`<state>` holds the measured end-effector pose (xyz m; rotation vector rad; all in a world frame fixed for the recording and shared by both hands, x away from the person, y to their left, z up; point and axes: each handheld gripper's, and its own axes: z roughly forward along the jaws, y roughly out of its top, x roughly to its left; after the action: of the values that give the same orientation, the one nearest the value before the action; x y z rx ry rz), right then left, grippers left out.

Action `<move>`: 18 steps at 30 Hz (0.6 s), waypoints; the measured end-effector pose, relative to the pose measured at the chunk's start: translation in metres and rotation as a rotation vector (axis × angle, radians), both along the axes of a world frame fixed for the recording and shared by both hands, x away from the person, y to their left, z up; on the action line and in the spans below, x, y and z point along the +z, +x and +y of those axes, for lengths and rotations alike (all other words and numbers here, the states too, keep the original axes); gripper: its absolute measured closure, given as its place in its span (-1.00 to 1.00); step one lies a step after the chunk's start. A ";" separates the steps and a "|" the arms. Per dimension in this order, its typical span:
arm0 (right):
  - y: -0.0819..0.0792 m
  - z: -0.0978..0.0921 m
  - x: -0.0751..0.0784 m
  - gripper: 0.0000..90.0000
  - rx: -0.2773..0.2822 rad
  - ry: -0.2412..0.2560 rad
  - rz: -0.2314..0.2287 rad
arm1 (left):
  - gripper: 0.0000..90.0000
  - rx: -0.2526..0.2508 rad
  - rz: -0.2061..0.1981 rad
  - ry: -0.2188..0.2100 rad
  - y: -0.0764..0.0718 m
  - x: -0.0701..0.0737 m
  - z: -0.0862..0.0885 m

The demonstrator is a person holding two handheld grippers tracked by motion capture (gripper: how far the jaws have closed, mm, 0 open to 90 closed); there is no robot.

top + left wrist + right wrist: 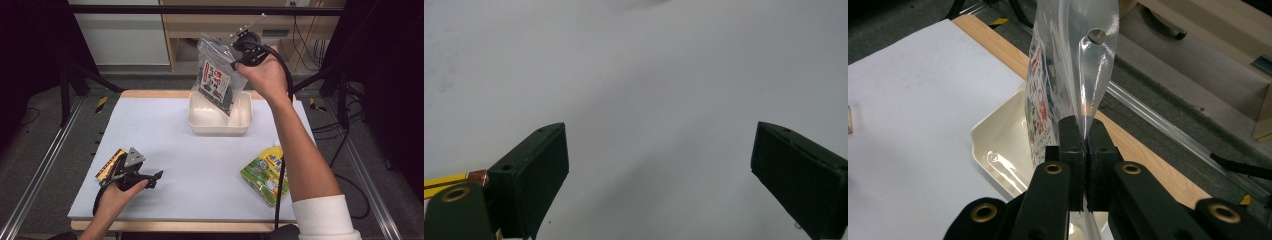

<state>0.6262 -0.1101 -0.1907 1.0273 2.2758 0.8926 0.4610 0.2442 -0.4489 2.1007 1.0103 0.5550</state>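
Hanging from the right gripper (243, 44), pinched by its top edge, the bag (216, 80) is dangling over the tray (220, 126) at 12 o'clock; the left gripper (150, 178) is resting spread.

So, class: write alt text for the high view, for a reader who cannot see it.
The right tool holds a clear plastic bag of dark leaves above a cream rectangular tray on a grey table mat. The left tool rests open near a yellow packet; a green pouch lies at right.
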 end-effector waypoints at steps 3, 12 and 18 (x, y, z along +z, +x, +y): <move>0.003 0.001 -0.005 0.97 -0.009 0.008 0.011 | -0.82 -0.002 0.000 0.001 0.000 0.000 0.000; 0.010 0.010 -0.018 0.97 0.003 -0.009 0.048 | -0.82 -0.012 0.004 0.009 -0.001 -0.001 -0.003; 0.015 0.014 -0.031 0.97 0.012 -0.002 0.075 | -0.82 -0.014 0.006 0.010 -0.001 -0.002 -0.004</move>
<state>0.6415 -0.0957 -0.2214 1.0641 2.3469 0.8702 0.4600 0.2404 -0.4505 2.1177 0.9978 0.5485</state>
